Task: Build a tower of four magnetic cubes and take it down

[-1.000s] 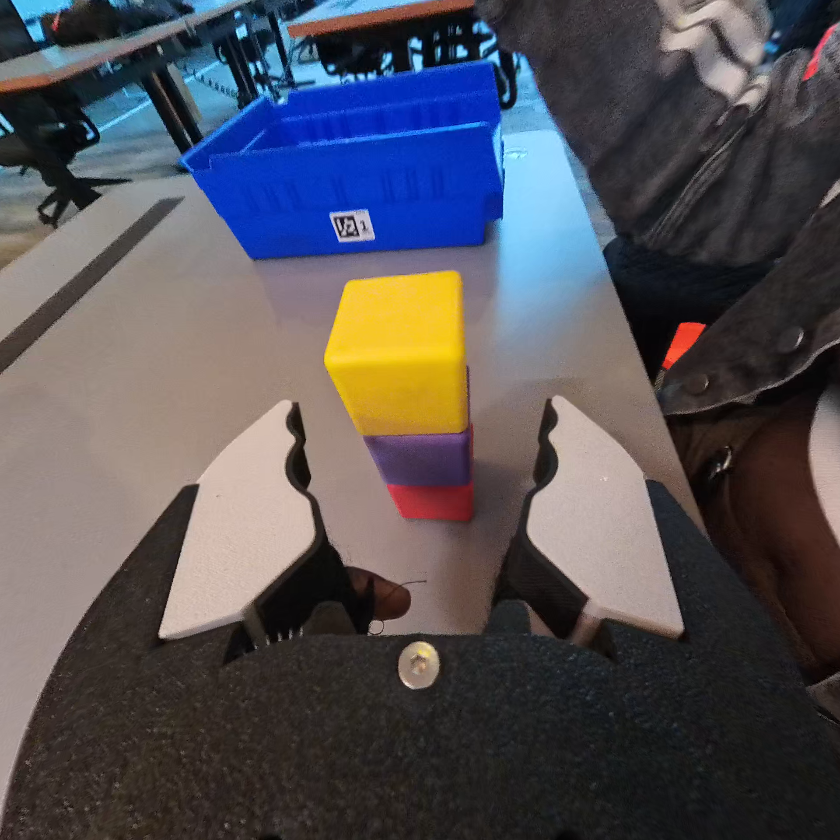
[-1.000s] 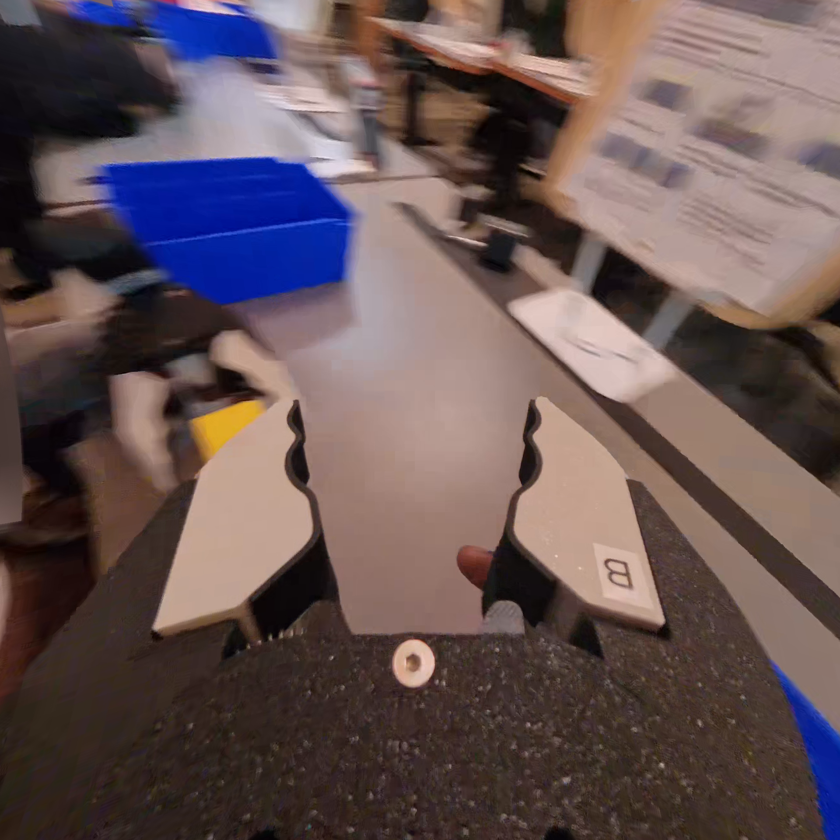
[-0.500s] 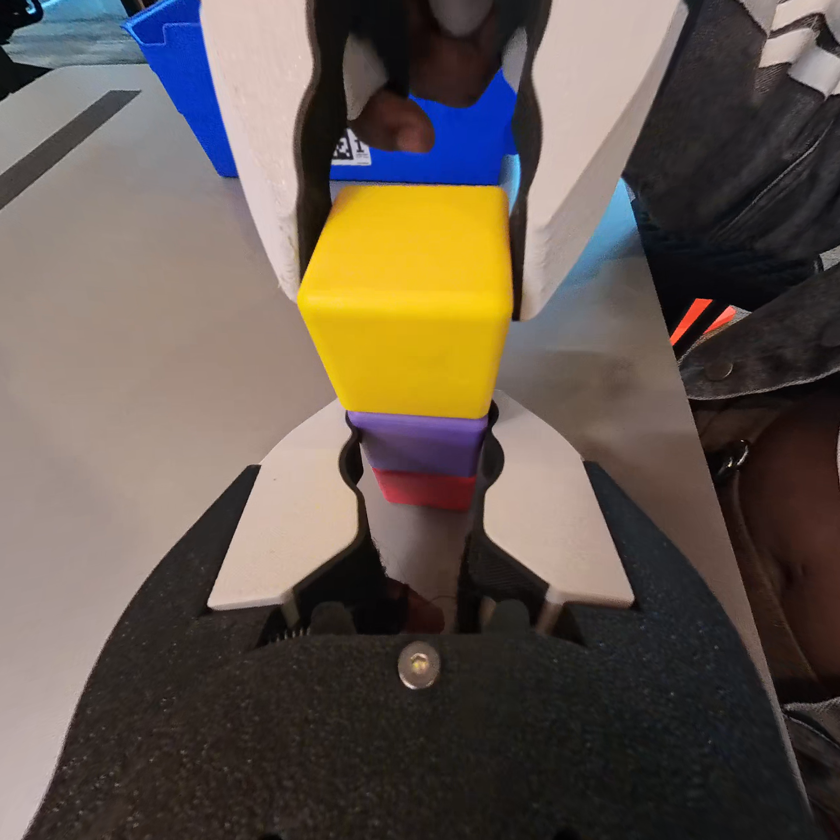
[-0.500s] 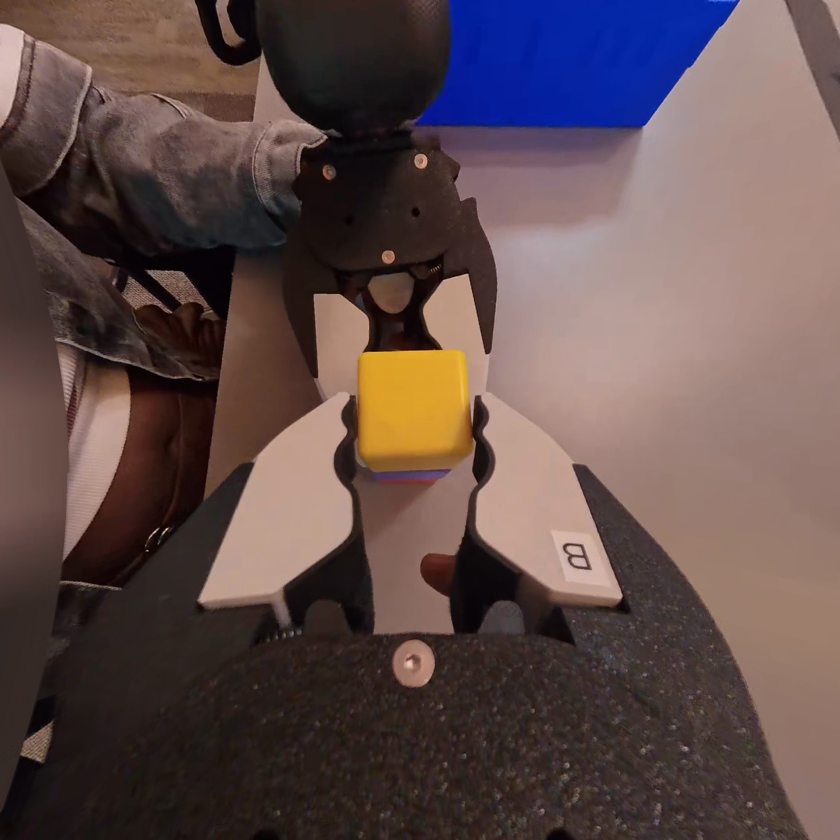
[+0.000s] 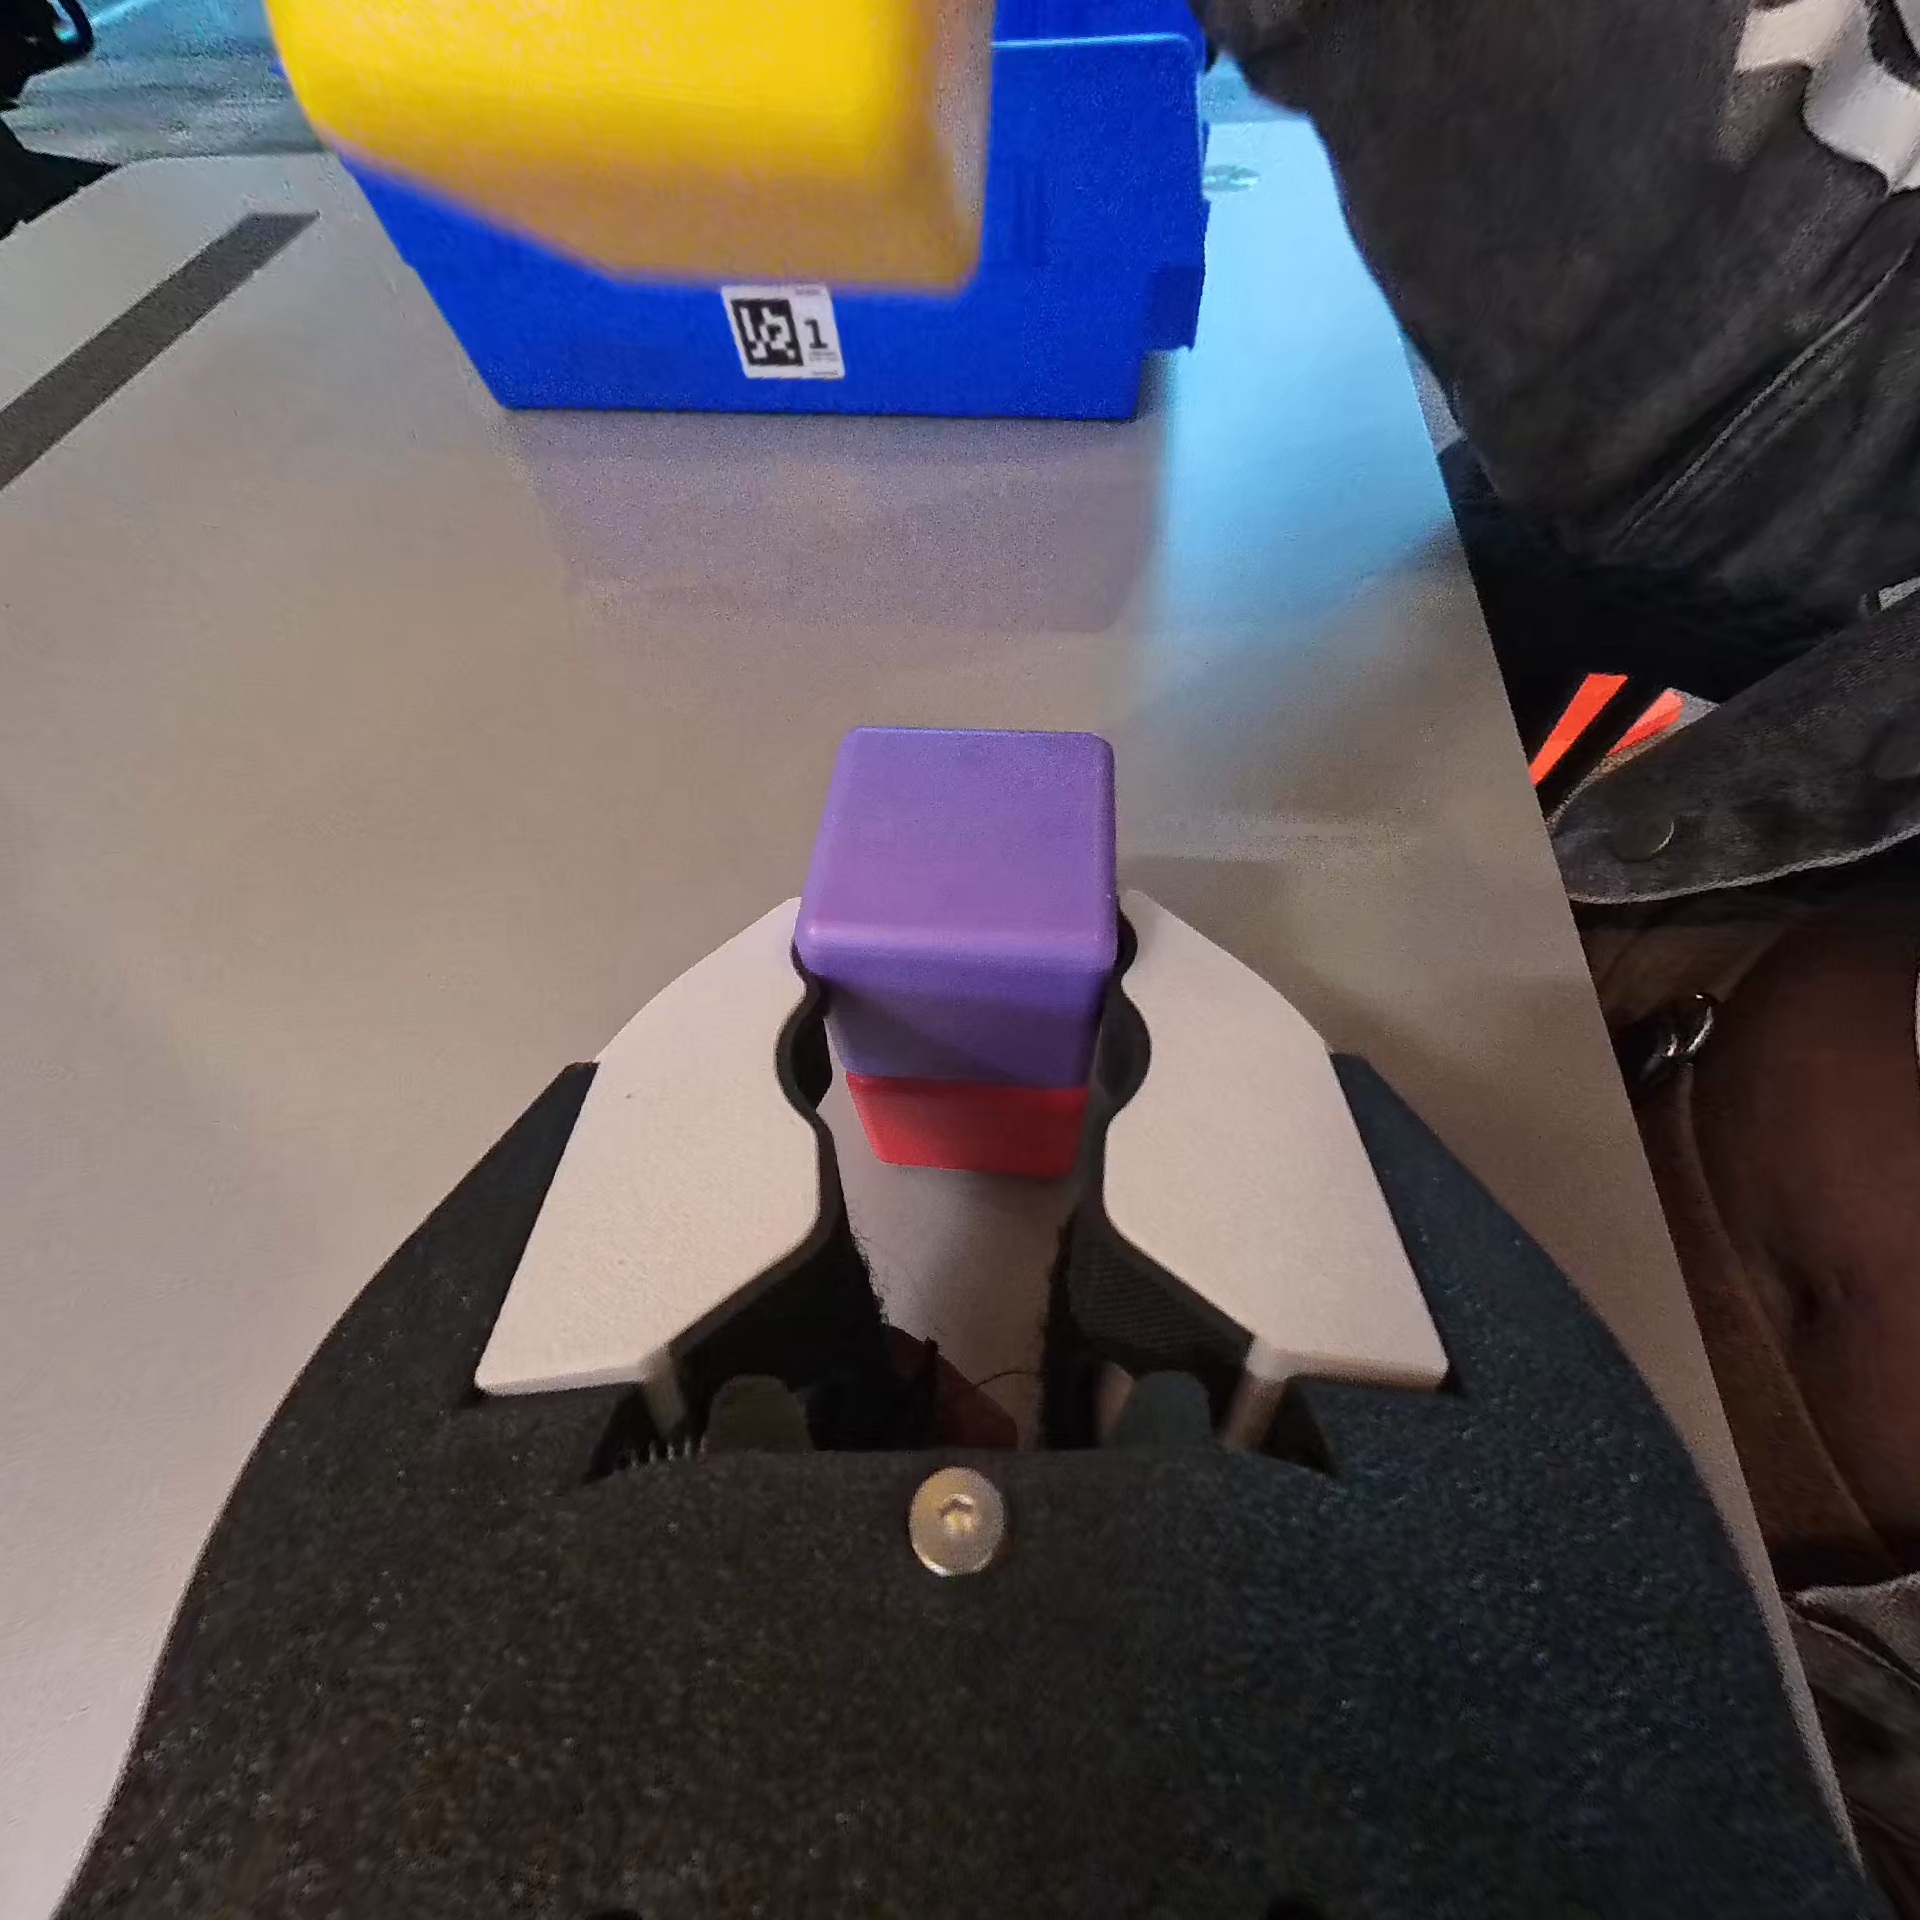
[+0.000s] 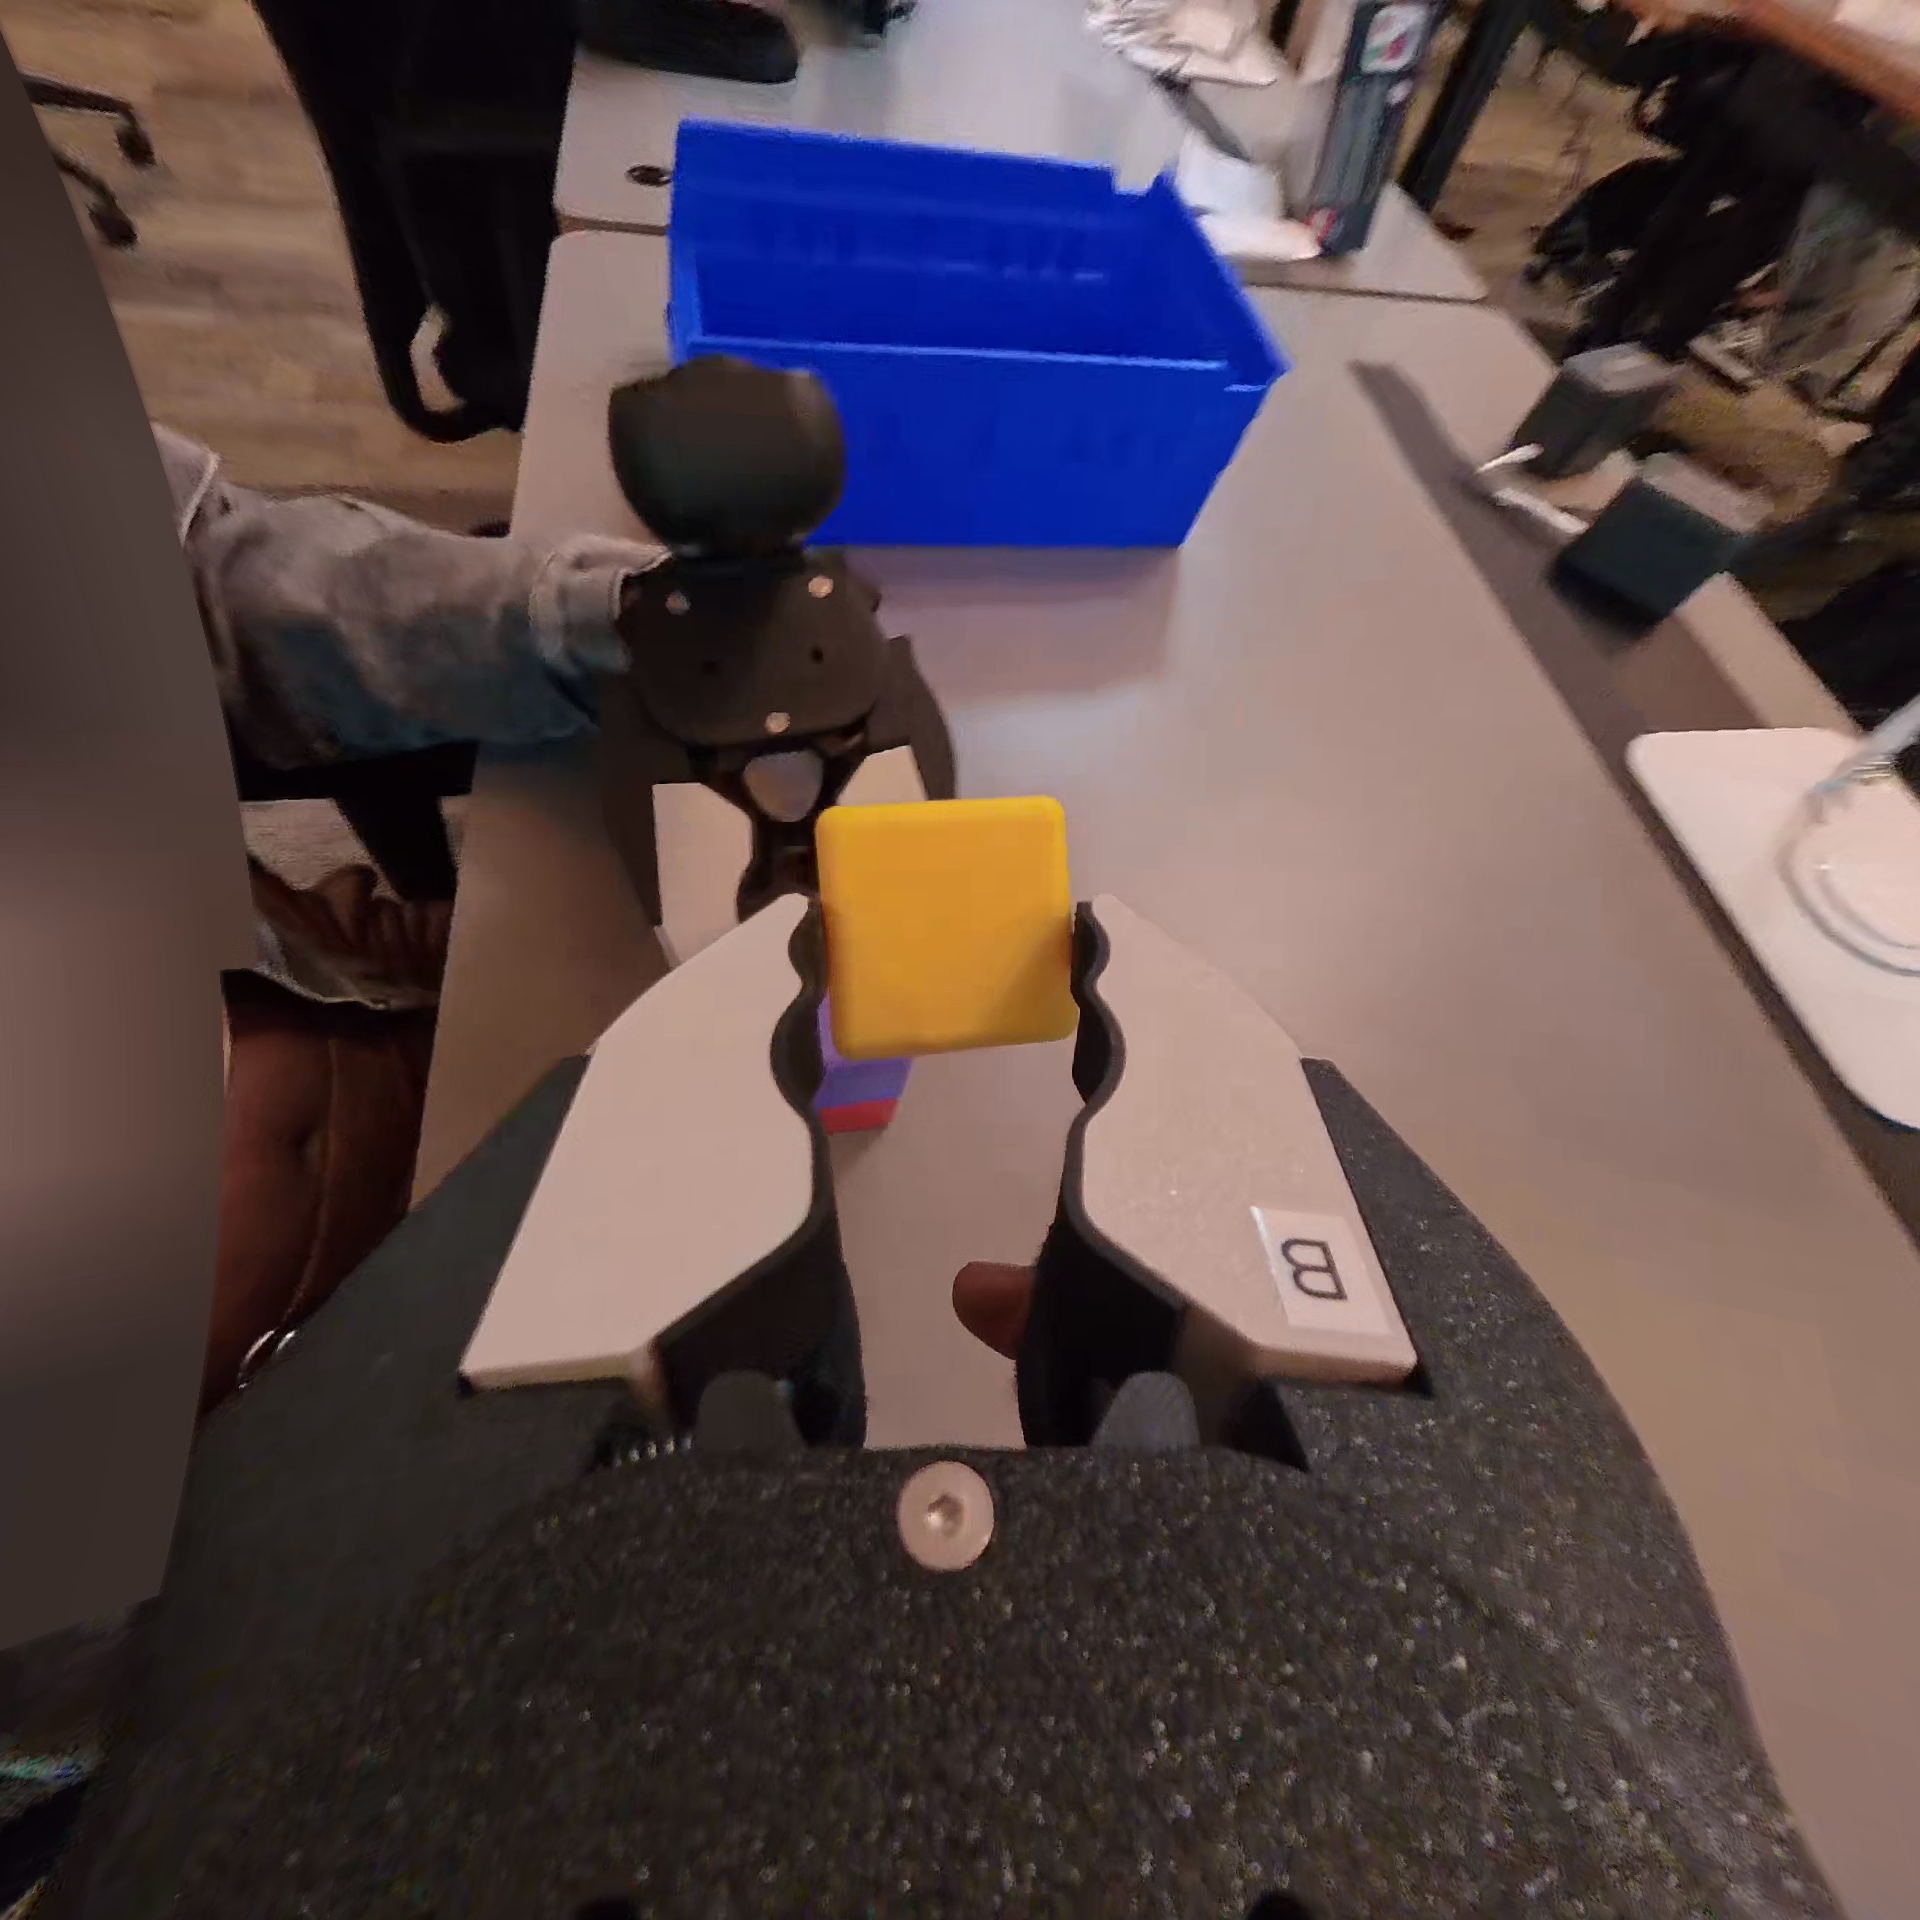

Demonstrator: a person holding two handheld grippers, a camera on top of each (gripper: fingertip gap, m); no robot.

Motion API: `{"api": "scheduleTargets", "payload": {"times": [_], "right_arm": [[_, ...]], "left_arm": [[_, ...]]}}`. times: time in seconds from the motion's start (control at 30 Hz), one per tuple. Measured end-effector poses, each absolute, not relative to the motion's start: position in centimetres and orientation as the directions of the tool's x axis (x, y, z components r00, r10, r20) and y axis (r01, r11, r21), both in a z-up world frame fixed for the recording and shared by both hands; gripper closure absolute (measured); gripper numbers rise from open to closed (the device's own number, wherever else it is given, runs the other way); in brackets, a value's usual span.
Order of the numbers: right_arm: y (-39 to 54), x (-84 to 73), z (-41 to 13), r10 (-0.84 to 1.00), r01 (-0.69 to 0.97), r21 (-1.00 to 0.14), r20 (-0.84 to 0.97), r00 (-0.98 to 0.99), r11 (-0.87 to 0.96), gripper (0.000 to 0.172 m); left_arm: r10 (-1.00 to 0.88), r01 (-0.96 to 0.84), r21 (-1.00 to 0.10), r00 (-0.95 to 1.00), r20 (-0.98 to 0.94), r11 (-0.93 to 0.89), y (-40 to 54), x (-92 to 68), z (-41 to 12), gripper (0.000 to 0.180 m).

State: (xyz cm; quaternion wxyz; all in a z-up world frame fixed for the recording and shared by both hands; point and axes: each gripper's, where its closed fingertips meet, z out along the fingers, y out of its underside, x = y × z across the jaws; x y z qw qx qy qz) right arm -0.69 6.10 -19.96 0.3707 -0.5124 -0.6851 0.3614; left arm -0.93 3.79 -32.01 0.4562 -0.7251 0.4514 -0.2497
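In the left wrist view a purple cube stands on a red cube on the grey table. My left gripper is shut on the purple cube, one pad on each side. The yellow cube hangs blurred high above, clear of the stack. In the right wrist view my right gripper is shut on the yellow cube and holds it in the air. Below it the purple and red stack shows, with the left gripper's black body behind.
A blue bin stands at the far end of the table; it also shows in the right wrist view. A person's dark jacket is beside the table's right edge. A white tray lies at the right. The gap from one gripper's tips to the other's is roughly 12 centimetres.
Both grippers were open a second ago, off a three-cube stack. The left shut on the purple cube, the right on the yellow one. The yellow cube has now come up off the stack.
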Motion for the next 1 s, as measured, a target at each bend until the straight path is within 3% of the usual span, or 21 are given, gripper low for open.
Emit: {"api": "scheduleTargets", "payload": {"times": [0.13, 0.23, 0.33, 0.43, 0.57, 0.73, 1.0], "right_arm": [[9.3, 2.2, -17.2, 0.976, 0.468, -0.861, 0.218, -0.015, 0.199, 0.126], [14.4, 7.1, -15.9, 0.917, 0.576, -0.812, 0.3, 0.264, 0.1, 0.126], [20.1, 14.3, -16.0, 0.759, 0.659, -0.743, 0.359, 0.543, -0.12, 0.126], [24.0, 21.0, -18.4, 0.623, 0.651, -0.661, 0.341, 0.704, -0.374, 0.126], [27.6, 27.1, -23.9, 0.512, 0.569, -0.529, 0.269, 0.816, -0.629, 0.126], [29.0, 30.9, -30.0, 0.44, 0.478, -0.385, 0.188, 0.878, -0.789, 0.126], [28.5, 31.7, -33.9, 0.409, 0.432, -0.352, 0.143, 0.901, -0.83, 0.126]], "left_arm": [[-0.883, -0.427, -0.887, 0.468, -0.049, -0.177, 3.8, -0.9, -32.0, 0.132], [-0.885, -0.43, -0.886, 0.463, -0.052, -0.173, 3.7, -0.8, -32.0, 0.131], [-0.886, -0.429, -0.886, 0.461, -0.049, -0.175, 3.7, -0.8, -32.0, 0.131], [-0.888, -0.43, -0.886, 0.458, -0.048, -0.174, 3.6, -0.7, -32.0, 0.132], [-0.89, -0.433, -0.885, 0.453, -0.049, -0.172, 3.6, -0.6, -32.0, 0.132], [-0.891, -0.434, -0.884, 0.451, -0.046, -0.174, 3.6, -0.7, -32.1, 0.132], [-0.893, -0.438, -0.882, 0.447, -0.048, -0.172, 3.6, -0.6, -32.2, 0.131]]}}
